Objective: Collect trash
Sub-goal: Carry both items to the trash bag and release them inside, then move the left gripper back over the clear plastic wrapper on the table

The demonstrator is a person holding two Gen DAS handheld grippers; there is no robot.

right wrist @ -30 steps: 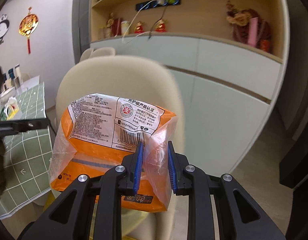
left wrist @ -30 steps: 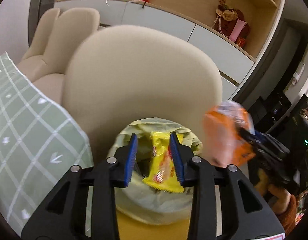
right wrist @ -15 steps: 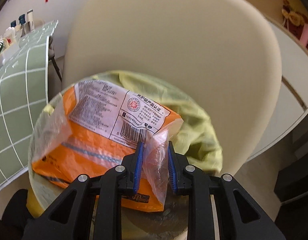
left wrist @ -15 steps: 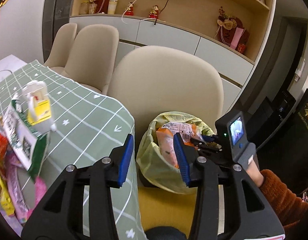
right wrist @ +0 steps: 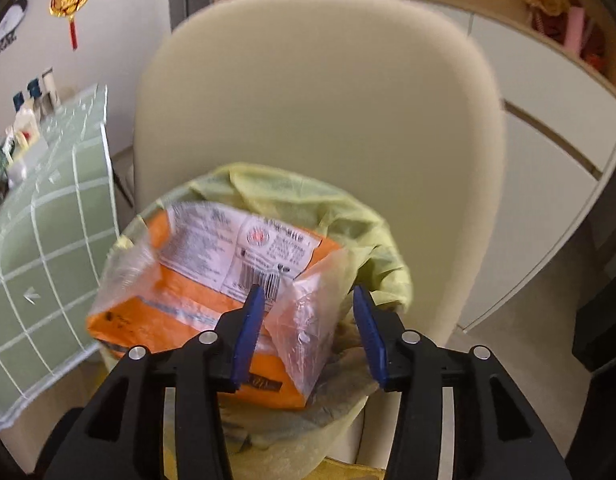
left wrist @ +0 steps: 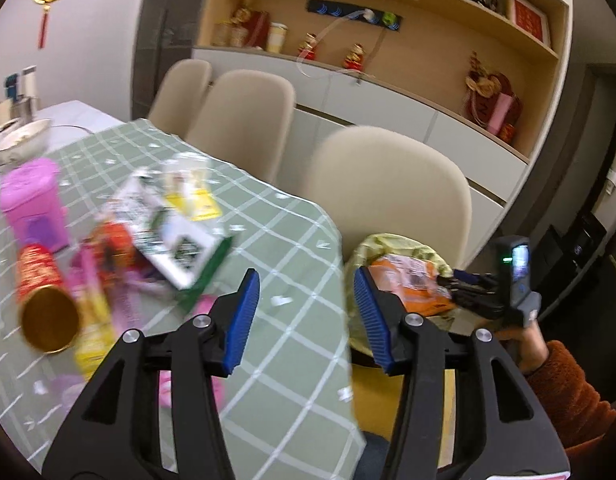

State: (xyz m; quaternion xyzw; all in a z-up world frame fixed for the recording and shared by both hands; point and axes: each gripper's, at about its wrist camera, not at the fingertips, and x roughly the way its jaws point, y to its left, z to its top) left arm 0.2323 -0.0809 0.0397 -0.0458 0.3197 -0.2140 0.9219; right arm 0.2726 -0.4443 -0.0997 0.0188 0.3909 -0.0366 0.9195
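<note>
So, one piece is going in now: my right gripper (right wrist: 306,330) is over the bin (right wrist: 371,252) with the yellow-green liner, which stands just in front of the beige chair (right wrist: 319,100), and its jaws are opening. The orange packet (right wrist: 196,292) lies across the mouth of the bin; its clear plastic end is between my fingers but they do not press it any more — I judge it released.

My left gripper (left wrist: 306,316) carries nothing, and its jaws are opening too, above the tablecloth (left wrist: 292,232) near its corner next to the bin.

Much is left, I think: near the left edge of the table I see a red and gold can (left wrist: 44,304), a pink container (left wrist: 32,200), a green and white wrapper (left wrist: 168,236) and a yellow carton (left wrist: 192,192) — all blurred.
</note>
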